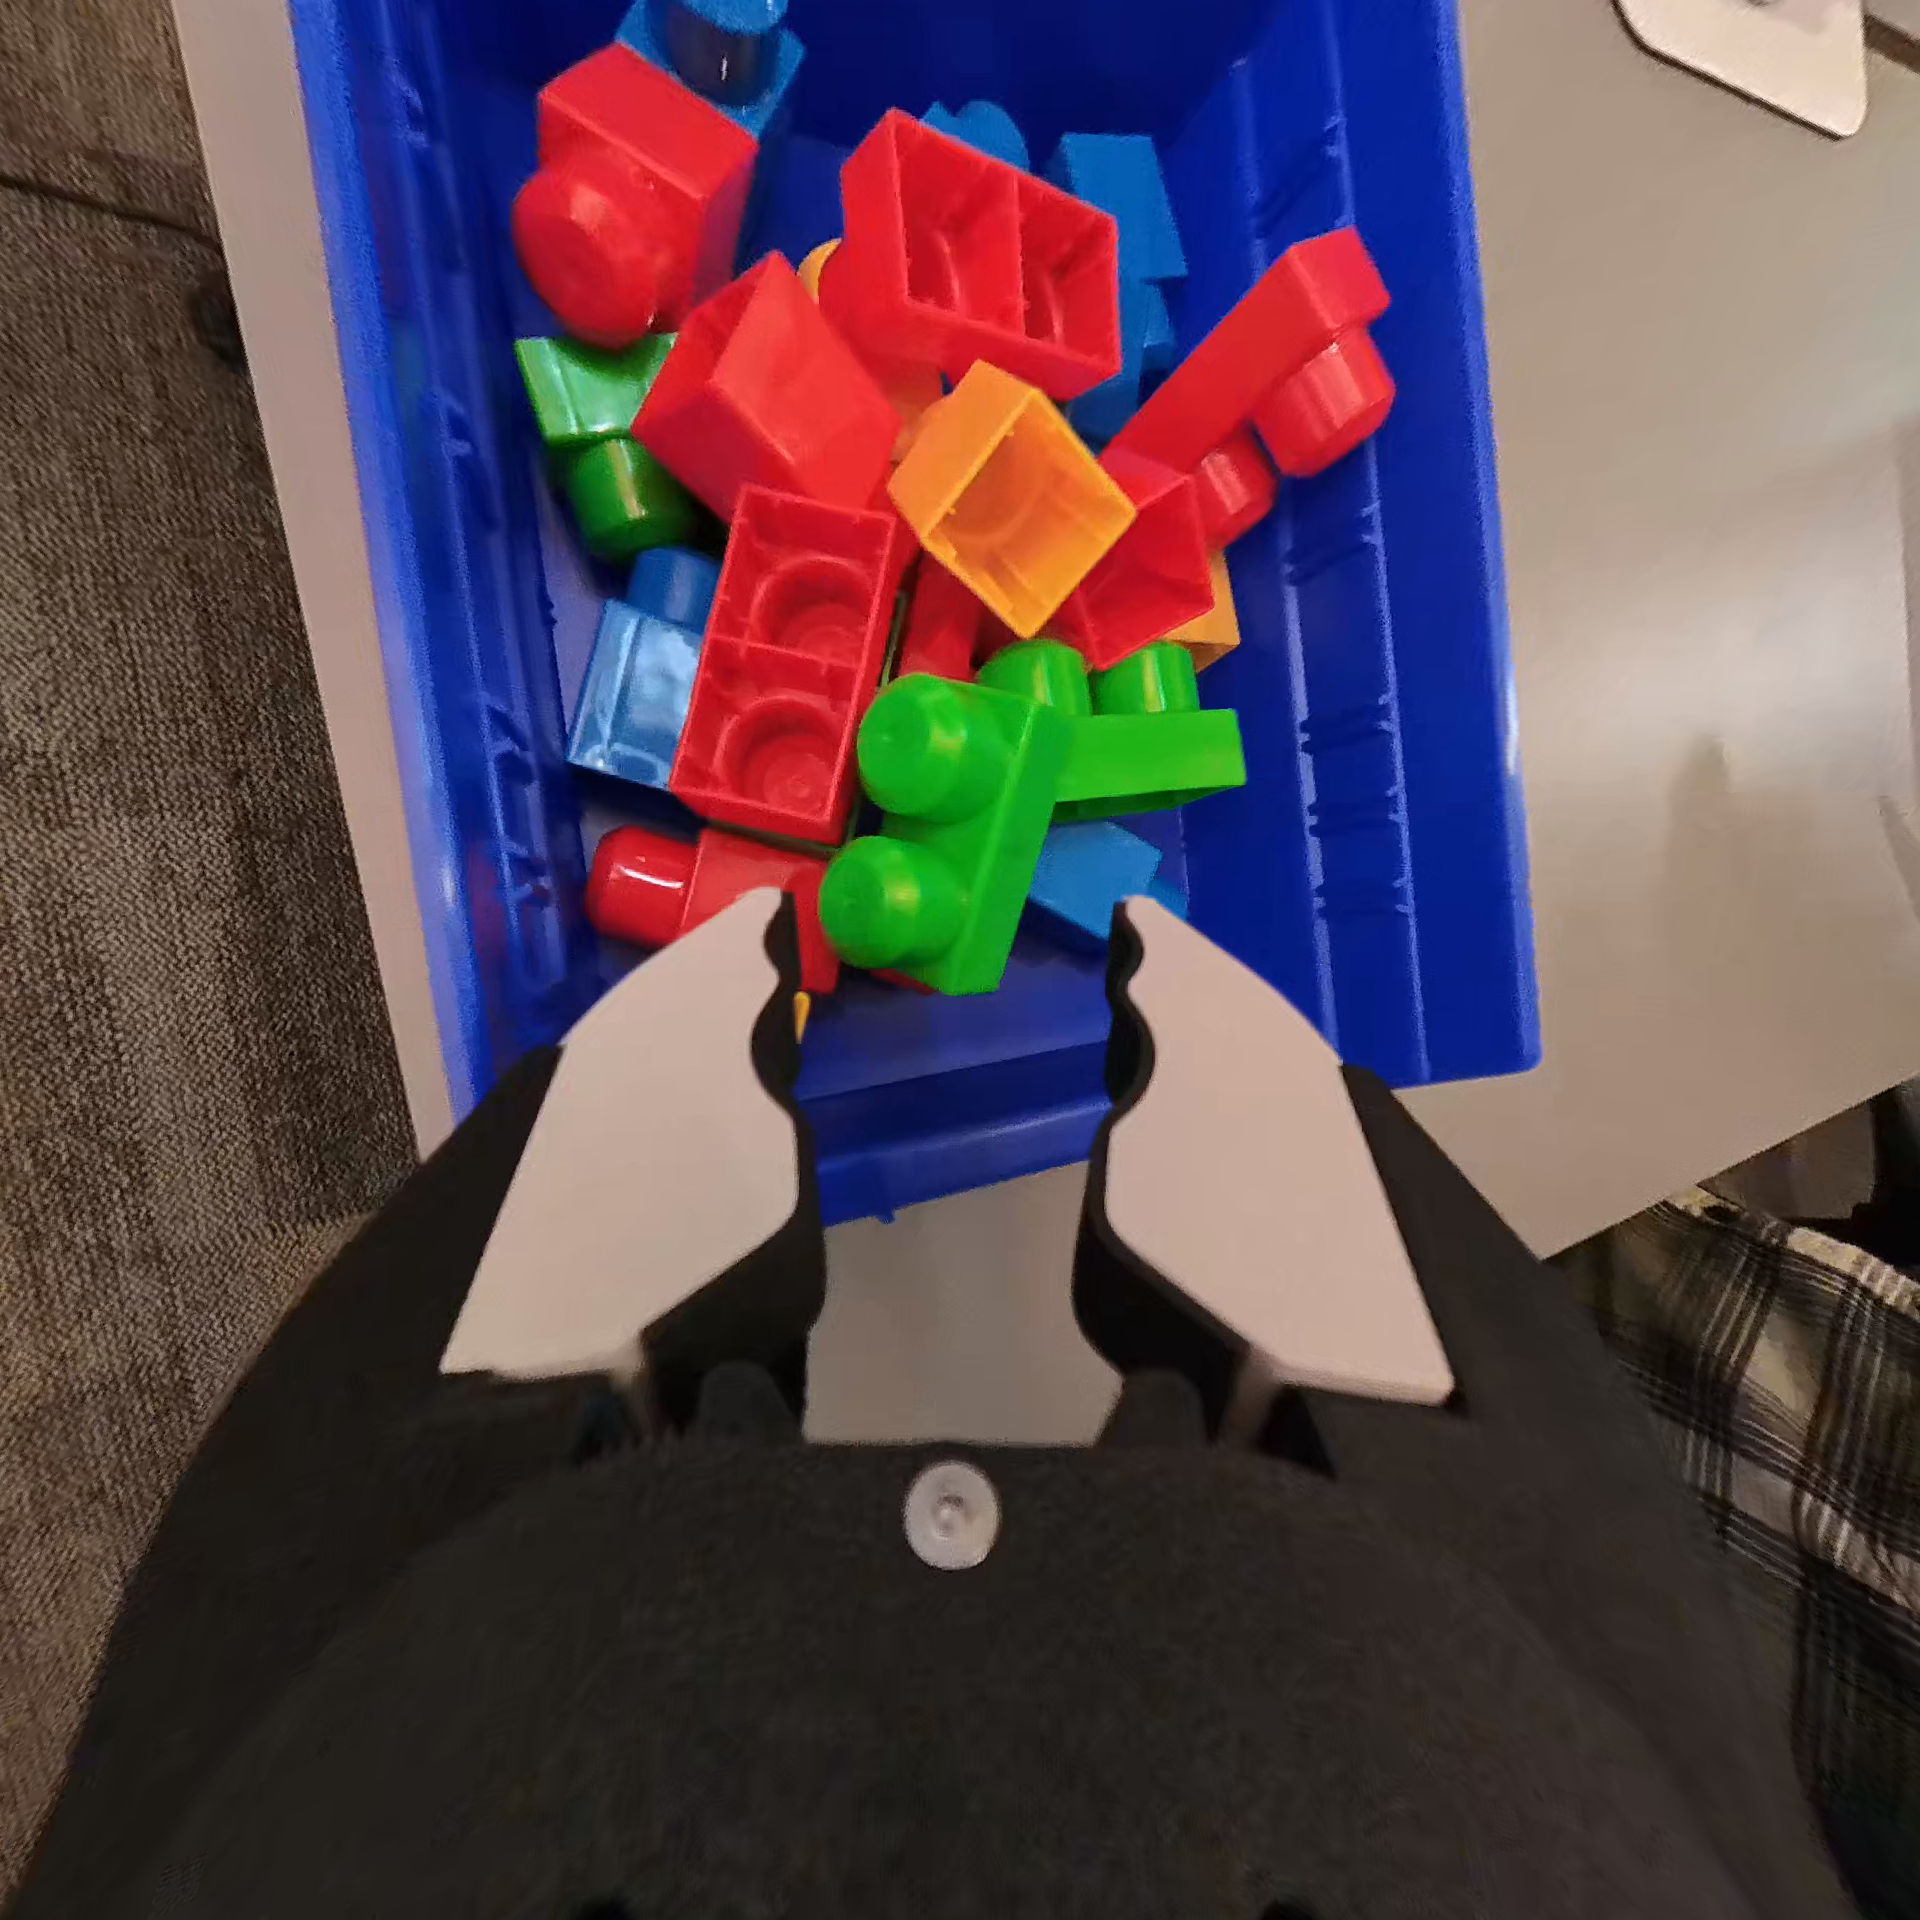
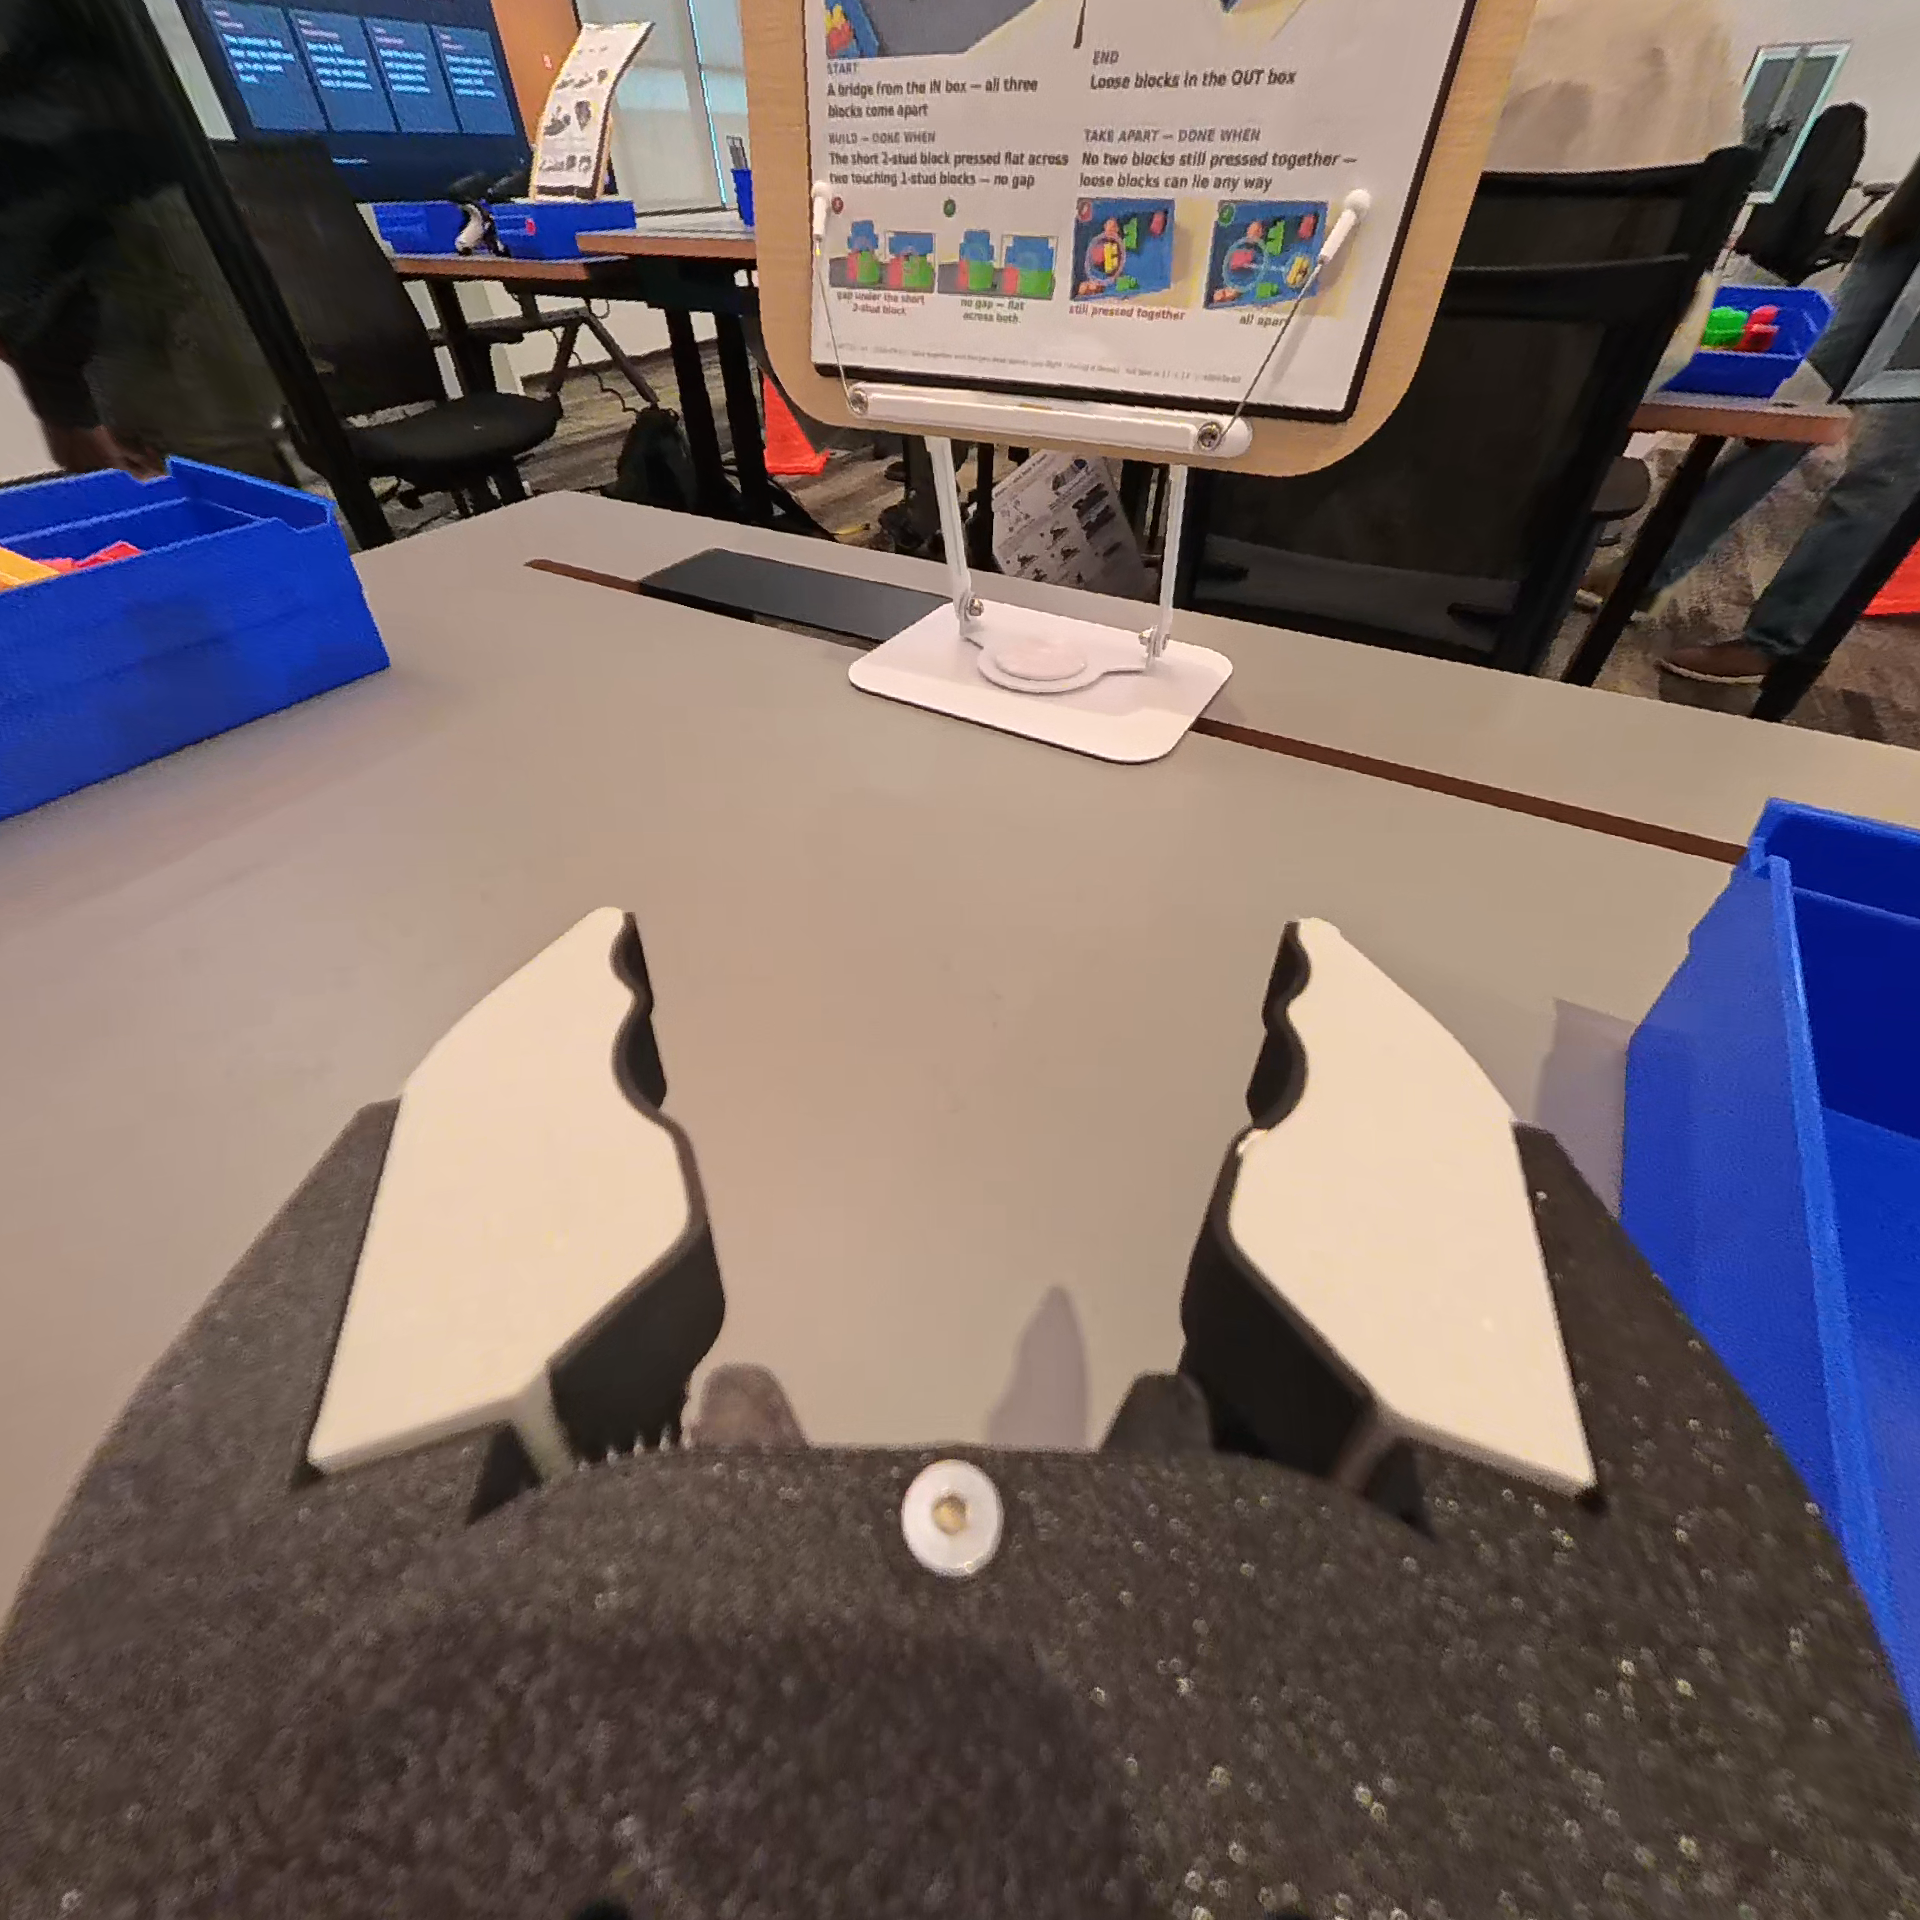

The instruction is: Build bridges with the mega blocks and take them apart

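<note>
Left wrist view: the left gripper (image 1: 945,914) is held above the near end of a blue bin (image 1: 1382,665) that stands at the near left corner of the grey table (image 1: 1683,520). Its jaws are spread apart and nothing is grasped. The bin is filled with loose mega blocks (image 1: 831,436) in red, green, blue and orange; a green two-stud block (image 1: 935,831) lies between the fingertips, apart from both.

In the right wrist view the right gripper (image 2: 961,925) is seen released and empty over the bare middle of the table (image 2: 935,831). A second blue bin (image 2: 1787,1122) is set at the right edge, and an instruction board on a white stand (image 2: 1039,675) at the far edge.
</note>
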`<state>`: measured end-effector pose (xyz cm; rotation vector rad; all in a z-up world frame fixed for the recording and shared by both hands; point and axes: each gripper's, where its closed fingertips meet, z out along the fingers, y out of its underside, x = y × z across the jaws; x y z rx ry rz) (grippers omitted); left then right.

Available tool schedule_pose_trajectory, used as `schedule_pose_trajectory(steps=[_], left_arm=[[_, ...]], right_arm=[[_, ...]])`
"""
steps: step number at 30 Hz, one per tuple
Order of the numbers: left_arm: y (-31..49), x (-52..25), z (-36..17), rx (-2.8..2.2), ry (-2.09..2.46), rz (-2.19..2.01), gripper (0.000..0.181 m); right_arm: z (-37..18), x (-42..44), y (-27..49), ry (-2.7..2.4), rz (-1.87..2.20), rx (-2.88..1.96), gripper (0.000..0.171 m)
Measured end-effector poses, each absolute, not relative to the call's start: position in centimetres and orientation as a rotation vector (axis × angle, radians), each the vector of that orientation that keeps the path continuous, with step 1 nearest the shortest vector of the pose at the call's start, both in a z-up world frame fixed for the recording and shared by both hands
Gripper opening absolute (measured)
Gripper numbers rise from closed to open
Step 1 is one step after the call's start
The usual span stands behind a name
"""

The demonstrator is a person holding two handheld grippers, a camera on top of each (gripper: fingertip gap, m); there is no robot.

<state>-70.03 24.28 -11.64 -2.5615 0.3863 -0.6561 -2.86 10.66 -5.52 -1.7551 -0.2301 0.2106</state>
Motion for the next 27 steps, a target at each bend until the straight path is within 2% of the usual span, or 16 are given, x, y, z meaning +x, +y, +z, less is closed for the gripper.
schedule_pose_trajectory(steps=[7,13,17,19,27], left_arm=[[24.1,-69.5,-13.5,-2.627,0.400,-0.691,0.050],[24.0,-68.8,-14.0,-2.634,0.424,-0.725,0.033],[24.1,-68.2,-14.0,-2.616,0.392,-0.771,0.033],[24.0,-68.1,-14.4,-2.632,0.380,-0.780,0.040],[24.0,-67.3,-14.4,-2.617,0.381,-0.820,0.035]], right_arm=[[-5.3,-3.2,10.5,-0.247,0.224,-1.743,0.110],[-5.1,-3.6,10.4,-0.257,0.242,-1.732,0.110],[-5.1,-3.9,10.4,-0.271,0.249,-1.729,0.110],[-5.0,-4.1,10.4,-0.277,0.256,-1.725,0.110],[-4.8,-4.2,10.3,-0.279,0.268,-1.716,0.110]])
